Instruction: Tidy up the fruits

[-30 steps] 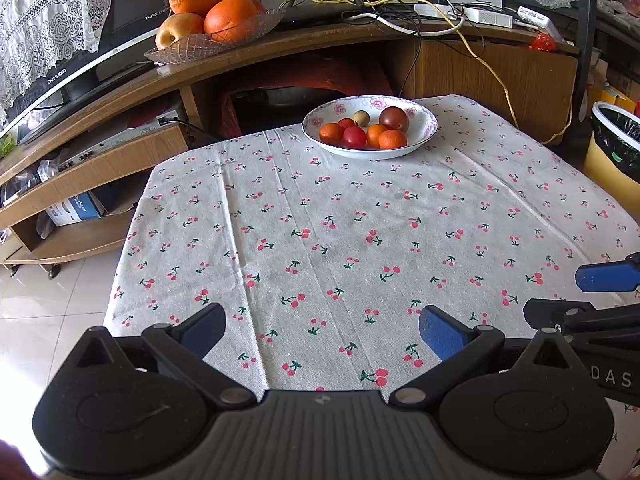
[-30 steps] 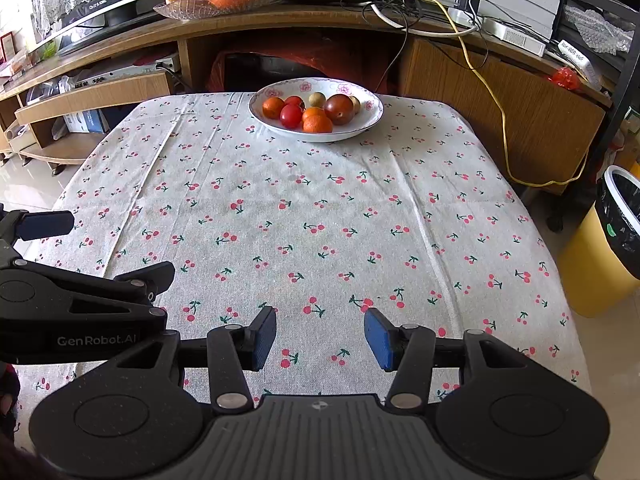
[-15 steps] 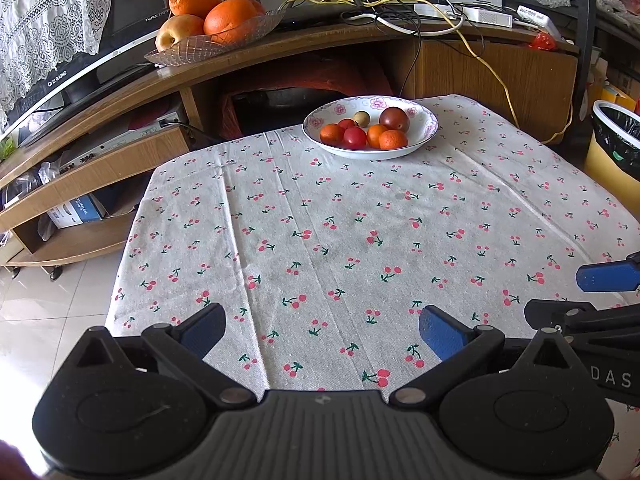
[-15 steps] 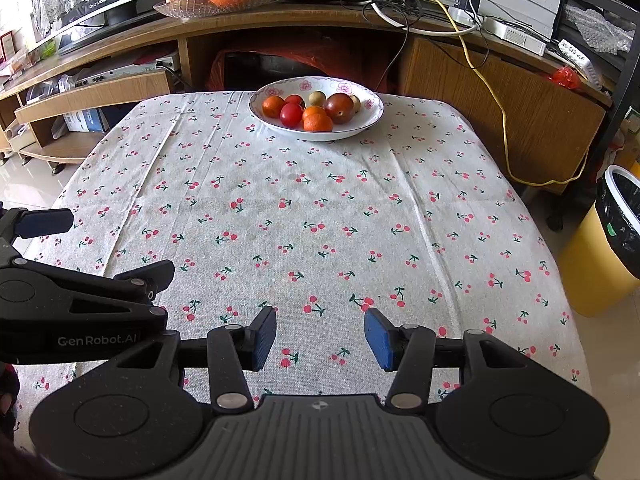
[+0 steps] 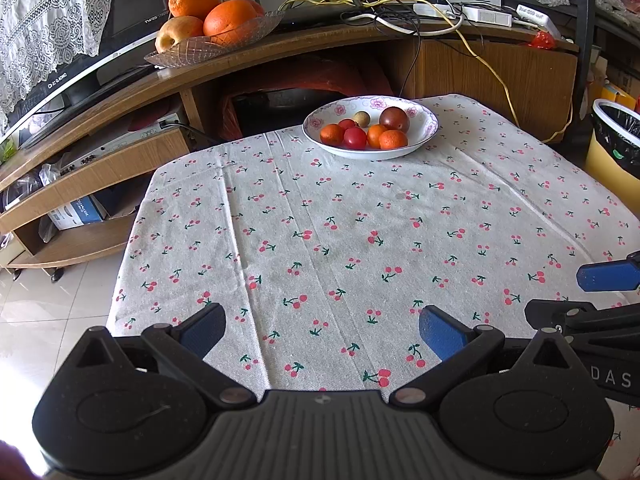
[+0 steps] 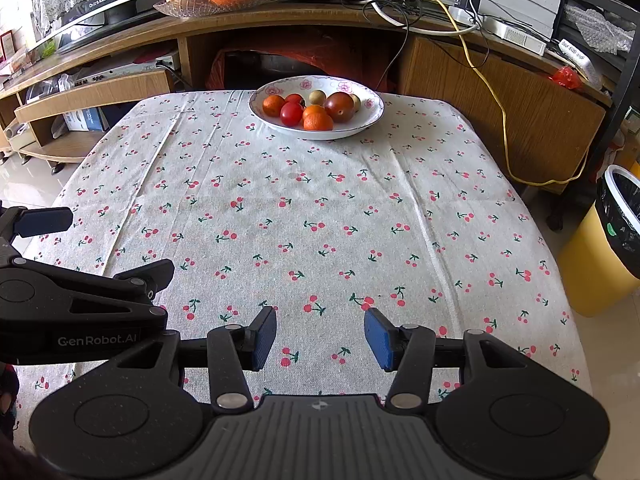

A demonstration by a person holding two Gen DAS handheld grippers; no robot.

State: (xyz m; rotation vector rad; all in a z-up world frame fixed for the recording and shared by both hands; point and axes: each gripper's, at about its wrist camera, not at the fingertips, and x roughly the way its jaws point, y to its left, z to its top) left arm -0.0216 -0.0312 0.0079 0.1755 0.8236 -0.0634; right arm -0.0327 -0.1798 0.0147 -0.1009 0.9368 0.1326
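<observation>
The small fruits (image 6: 314,110) are gathered in the floral bowl (image 6: 370,118) at the table's far edge; nothing lies loose on the cherry-print cloth (image 6: 304,220), so organizing looks finished. Both the left gripper (image 5: 320,330) and right gripper (image 6: 320,338) are held apart and empty.

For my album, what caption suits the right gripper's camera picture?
Open gripper poised over a cherry-print tablecloth, facing a flowered bowl of small fruit.

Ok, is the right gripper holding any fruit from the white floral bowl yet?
No, the right gripper is open with only the cherry-print tablecloth between its blue pads, and the fruit sits in the white floral bowl.
</observation>
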